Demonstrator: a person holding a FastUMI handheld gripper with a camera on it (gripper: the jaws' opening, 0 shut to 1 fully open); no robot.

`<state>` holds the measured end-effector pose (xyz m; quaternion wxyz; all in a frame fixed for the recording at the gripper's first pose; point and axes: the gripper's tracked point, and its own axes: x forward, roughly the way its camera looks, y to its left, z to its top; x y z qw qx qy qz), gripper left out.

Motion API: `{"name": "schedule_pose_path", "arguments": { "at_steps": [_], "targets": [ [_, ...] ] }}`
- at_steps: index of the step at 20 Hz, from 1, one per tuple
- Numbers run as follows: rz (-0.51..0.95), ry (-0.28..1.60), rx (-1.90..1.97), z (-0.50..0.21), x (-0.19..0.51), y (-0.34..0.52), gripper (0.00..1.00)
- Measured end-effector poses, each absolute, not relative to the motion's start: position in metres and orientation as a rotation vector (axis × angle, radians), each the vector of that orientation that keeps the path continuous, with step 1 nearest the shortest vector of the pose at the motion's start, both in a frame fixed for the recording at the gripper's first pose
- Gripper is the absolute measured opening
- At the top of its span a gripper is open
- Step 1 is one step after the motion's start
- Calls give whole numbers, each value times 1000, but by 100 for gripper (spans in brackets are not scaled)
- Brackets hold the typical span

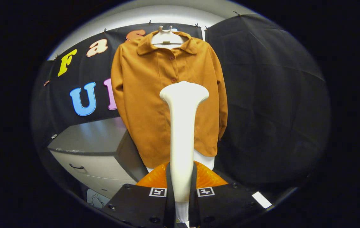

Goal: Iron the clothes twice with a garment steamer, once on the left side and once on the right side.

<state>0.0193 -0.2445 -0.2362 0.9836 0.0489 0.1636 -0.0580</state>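
Tool [181, 193] clamped on steamer [183, 126] handle — head raised before shirt [148, 95] placket, contact unclear. By appearance, both side passes remain.

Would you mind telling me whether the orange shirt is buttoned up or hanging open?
Buttoned up: the shirt hangs on its hanger with the front closed. The gripper is shut on the steamer.
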Motion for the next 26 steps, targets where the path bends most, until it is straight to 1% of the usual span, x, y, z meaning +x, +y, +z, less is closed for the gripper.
{"name": "schedule_pose_path", "arguments": {
  "at_steps": [6, 12, 20, 26],
  "targets": [
    [-77, 172, 95, -144, 22, -212, 20],
    [-24, 60, 95, -80, 38, -181, 20],
    [53, -35, 102, -25, 52, -118, 19],
    [82, -91, 106, 8, 53, -81, 19]
  ]
}}
